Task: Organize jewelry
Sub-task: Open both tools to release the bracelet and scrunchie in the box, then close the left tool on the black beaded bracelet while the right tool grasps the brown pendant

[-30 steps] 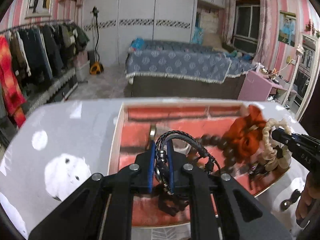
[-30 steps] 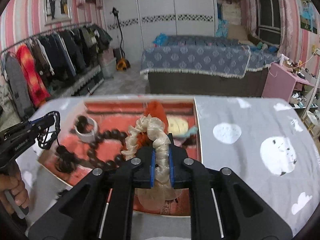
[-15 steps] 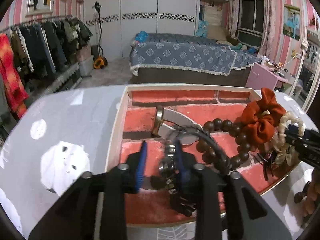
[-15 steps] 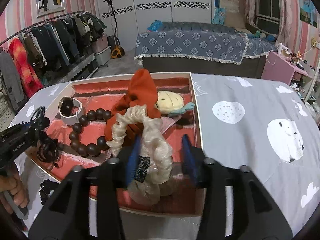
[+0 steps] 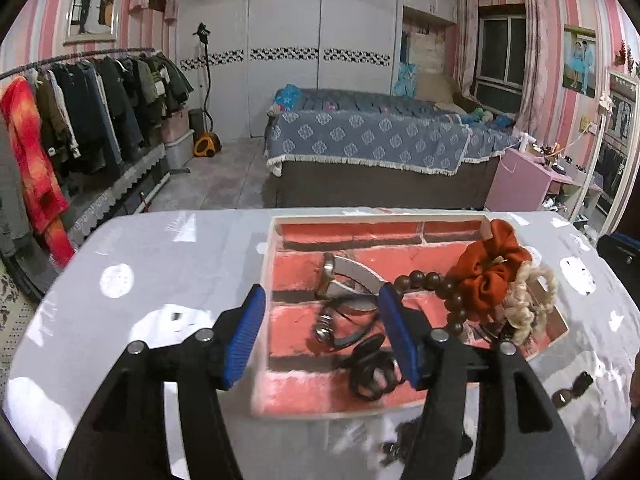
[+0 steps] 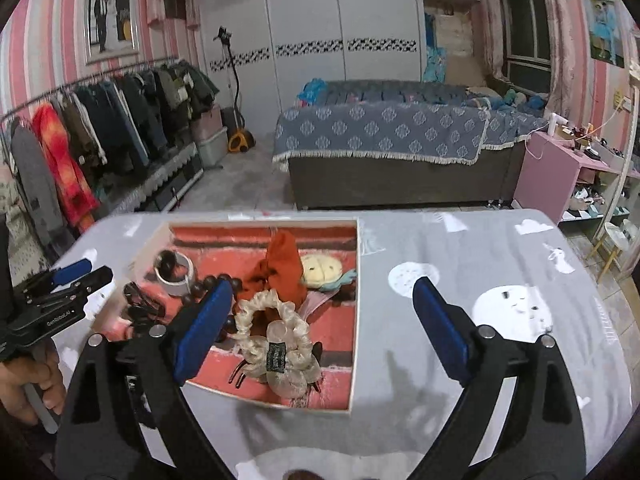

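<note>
- The left hand-held gripper (image 5: 322,338) has just been opening; its blue-padded jaws stand apart above the near left part of the tray, pressing on nothing
- Below and between those jaws a black braided cord bracelet with metal beads (image 5: 340,326) lies loose on the tray floor, with a dark coiled piece (image 5: 372,374) just beside it
- The right hand-held gripper (image 6: 322,330) has also just been opening; its jaws stand very wide and grip nothing
- Between its jaws a cream satin scrunchie with a dark label (image 6: 276,344) rests on the tray floor, free of both pads
- The shallow white-rimmed tray lined with a red brick pattern (image 6: 354,320) sits on the bench (image 6: 460,248), which is covered in a grey cloth with white shapes
- Also in the tray: a rust-orange fabric scrunchie (image 6: 284,270) touching the cream one, a dark wooden bead bracelet (image 5: 444,292), a white ring-shaped roll (image 6: 176,274) and a pale yellow round clip (image 6: 320,270)
- A hand (image 6: 28,376) at the left edge holds the other gripper's handle
</note>
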The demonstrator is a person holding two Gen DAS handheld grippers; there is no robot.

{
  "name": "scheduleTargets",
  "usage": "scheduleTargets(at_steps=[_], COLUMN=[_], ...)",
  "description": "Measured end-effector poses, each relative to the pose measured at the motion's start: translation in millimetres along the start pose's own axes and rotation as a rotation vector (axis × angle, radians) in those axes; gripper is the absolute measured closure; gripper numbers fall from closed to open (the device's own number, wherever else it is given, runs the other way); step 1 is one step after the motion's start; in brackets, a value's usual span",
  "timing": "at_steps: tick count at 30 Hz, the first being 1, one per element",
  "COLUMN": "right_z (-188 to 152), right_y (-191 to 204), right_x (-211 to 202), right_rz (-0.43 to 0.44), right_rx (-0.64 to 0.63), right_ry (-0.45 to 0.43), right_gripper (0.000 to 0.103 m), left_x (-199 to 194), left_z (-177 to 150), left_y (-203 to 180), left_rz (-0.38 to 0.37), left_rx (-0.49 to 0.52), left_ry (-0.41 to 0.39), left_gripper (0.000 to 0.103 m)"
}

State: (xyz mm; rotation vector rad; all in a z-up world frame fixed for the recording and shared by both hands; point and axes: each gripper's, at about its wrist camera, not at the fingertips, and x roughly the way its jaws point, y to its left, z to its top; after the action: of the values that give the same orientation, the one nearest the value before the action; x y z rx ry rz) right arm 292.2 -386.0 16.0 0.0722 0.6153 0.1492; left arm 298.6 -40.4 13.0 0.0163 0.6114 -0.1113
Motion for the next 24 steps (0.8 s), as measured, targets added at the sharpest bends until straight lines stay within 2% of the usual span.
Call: scheduleTargets(at_steps=[4, 8, 13, 18, 24], right_z=[-17, -46, -88, -116, -127], right_y=[-10, -29, -48, -51, -43], right_x=[-30, -49, -65, -64, -43], right_rz=[-0.026, -0.063, -0.086, -0.090, -0.090], right_rx=[-0.041, -0.042, -0.005, 0.014, -0.028], right_ry=[-0.003, 0.030, 0.083, 0.144, 0.221], right_gripper=[0.011, 0.010, 0.010, 0.010, 0.011], left_x=[-27, -45, -56, -56, -40], left_z=[-17, -46, -81, -108, -106], left_y=[5, 5, -10, -27, -39], left_rz=[0.022, 0.022, -0.027, -0.044, -0.074], left_rx=[0.029, 0.017, -0.009, -0.006, -0.007], left_ry=[0.004, 0.044, 0.110, 0.162, 0.200], left_gripper=[0.042, 0.042, 0.041, 0.041, 0.041])
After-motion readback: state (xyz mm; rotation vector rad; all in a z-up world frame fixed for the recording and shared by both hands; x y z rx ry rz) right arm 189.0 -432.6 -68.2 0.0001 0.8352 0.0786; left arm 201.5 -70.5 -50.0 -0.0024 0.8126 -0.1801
